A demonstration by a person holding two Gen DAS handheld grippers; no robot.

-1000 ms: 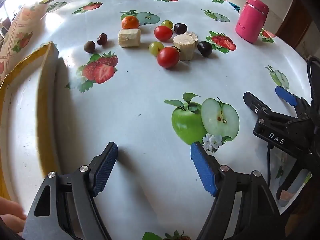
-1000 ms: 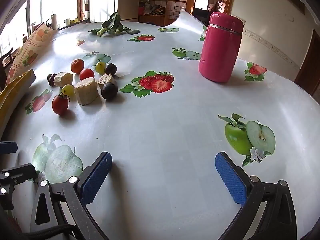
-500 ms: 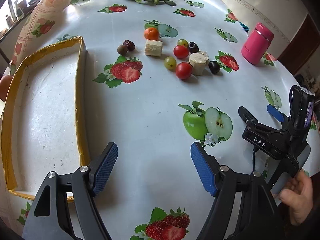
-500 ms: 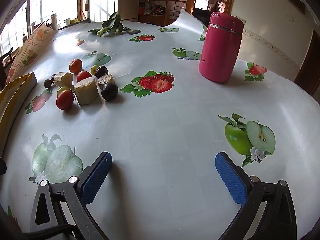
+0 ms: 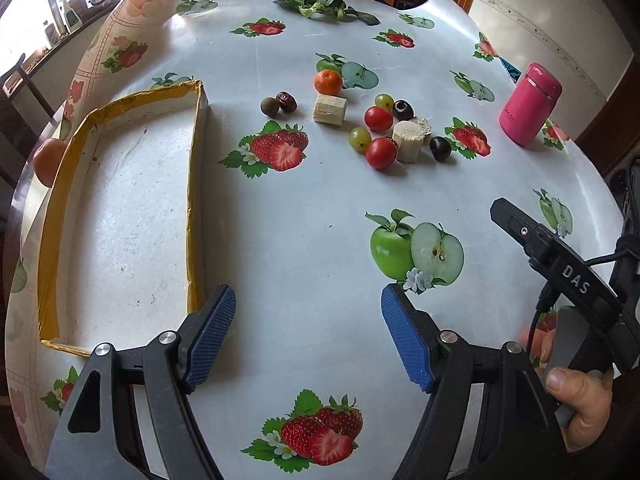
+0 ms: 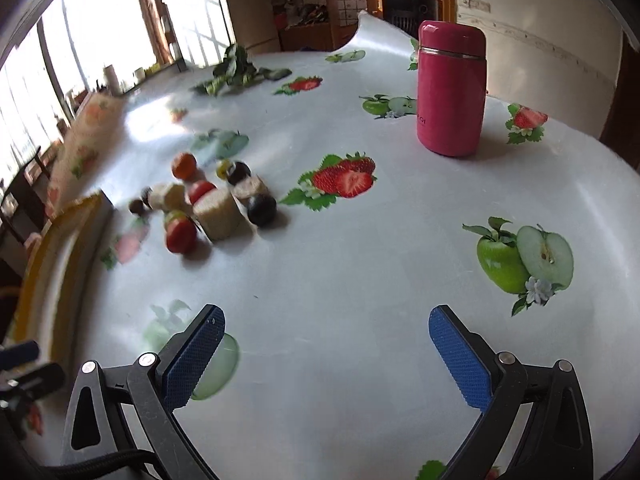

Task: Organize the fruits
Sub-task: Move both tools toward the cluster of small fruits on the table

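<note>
A cluster of small fruits lies mid-table: an orange (image 5: 328, 82), two red tomatoes (image 5: 381, 153), two green grapes (image 5: 359, 138), dark plums (image 5: 440, 148), brown dates (image 5: 270, 106) and pale cut chunks (image 5: 407, 141). The cluster also shows blurred in the right wrist view (image 6: 218, 212). A shallow white tray with a yellow rim (image 5: 193, 184) lies at the left. My left gripper (image 5: 307, 334) is open and empty, above the near table beside the tray. My right gripper (image 6: 326, 360) is open and empty, well short of the fruits.
A pink flask (image 5: 530, 104) stands at the right, also in the right wrist view (image 6: 451, 88). Leafy greens (image 5: 326, 2) lie at the far edge. An orange fruit (image 5: 47, 160) sits outside the tray's left wall. The tablecloth has printed fruit pictures.
My left gripper has risen and pulled back, so the whole tray and table now show. My right gripper has shifted a little; its view is blurred with motion. Both stay open.
</note>
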